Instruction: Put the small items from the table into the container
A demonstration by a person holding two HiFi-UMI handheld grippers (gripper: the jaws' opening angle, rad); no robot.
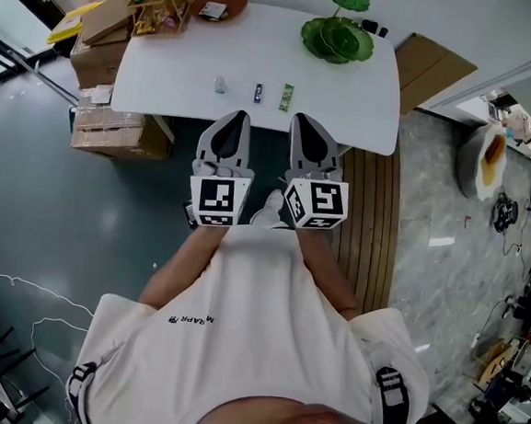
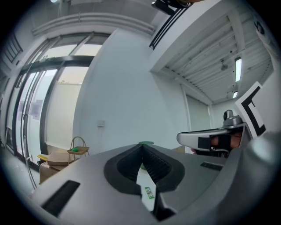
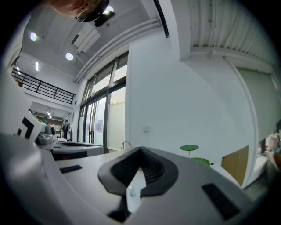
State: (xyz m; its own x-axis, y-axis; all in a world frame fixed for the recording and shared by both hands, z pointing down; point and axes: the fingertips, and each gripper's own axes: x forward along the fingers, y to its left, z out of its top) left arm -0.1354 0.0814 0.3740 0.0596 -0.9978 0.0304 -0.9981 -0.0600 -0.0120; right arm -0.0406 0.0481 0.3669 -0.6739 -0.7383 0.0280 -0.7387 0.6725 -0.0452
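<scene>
Three small items lie in a row near the white table's point(image 1: 167, 69) front edge: a clear one point(image 1: 219, 84), a dark one point(image 1: 257, 92) and a green one point(image 1: 286, 97). My left gripper point(image 1: 240, 116) and right gripper point(image 1: 302, 119) are side by side just short of that edge, both level, both shut with nothing between the jaws. In the left gripper view the shut gripper point(image 2: 142, 146) has the green item point(image 2: 149, 192) showing below its tips. In the right gripper view the shut gripper point(image 3: 141, 150) has the clear item point(image 3: 131, 191) below its tips.
At the table's far side stand a brown bowl point(image 1: 217, 4), a wicker basket point(image 1: 157, 3) and a green tiered plate stand point(image 1: 336, 37). Cardboard boxes point(image 1: 116, 129) are stacked left of the table. A wooden strip point(image 1: 371, 216) runs along the floor on the right.
</scene>
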